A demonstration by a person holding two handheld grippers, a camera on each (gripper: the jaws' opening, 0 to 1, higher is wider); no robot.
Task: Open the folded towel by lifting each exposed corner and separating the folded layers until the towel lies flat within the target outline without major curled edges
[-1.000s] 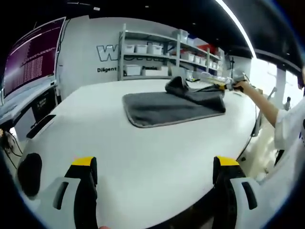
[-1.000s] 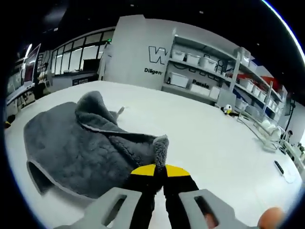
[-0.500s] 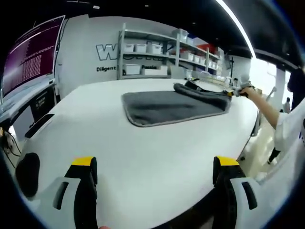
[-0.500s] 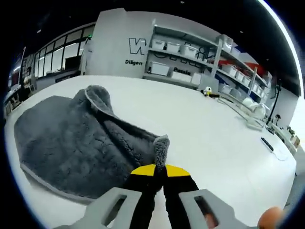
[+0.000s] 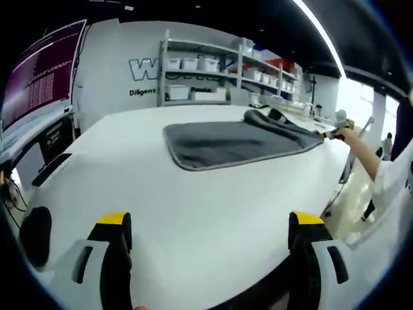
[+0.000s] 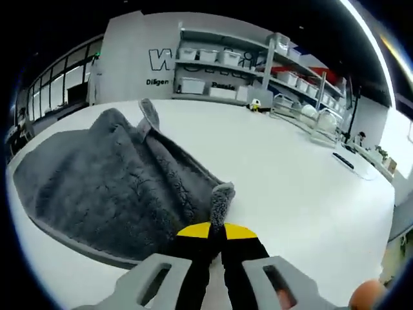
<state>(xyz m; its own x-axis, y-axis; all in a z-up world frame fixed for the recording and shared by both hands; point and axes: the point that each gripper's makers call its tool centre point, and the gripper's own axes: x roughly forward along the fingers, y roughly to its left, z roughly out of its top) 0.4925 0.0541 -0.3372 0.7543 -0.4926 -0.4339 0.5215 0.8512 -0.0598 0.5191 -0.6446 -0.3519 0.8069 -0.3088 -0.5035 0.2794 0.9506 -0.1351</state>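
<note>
I have the right gripper (image 6: 217, 234) clamped on a corner of the grey towel (image 6: 110, 187), its yellow-tipped jaws pressed together with a tuft of pile standing up between them; the towel lies spread over the white table (image 6: 303, 187), most of it open in a single layer on the side of the gripper away from the shelving (image 6: 258, 61); a raised ridge of cloth runs from the pinched corner towards the shelving, so I judge the last fold only partly drawn out; the corner in my grip is lifted off the table and not yet laid down. In the left gripper view the towel (image 5: 232, 142) sits well beyond the left gripper (image 5: 210, 258), whose jaws stand wide apart holding nothing, low over bare table (image 5: 193, 206) near its edge; the towel's near edge there looks flat and smooth, its far edge rumpled. I cannot make out any target outline; what remains, I judge, is pulling that ridge flat and releasing.
</note>
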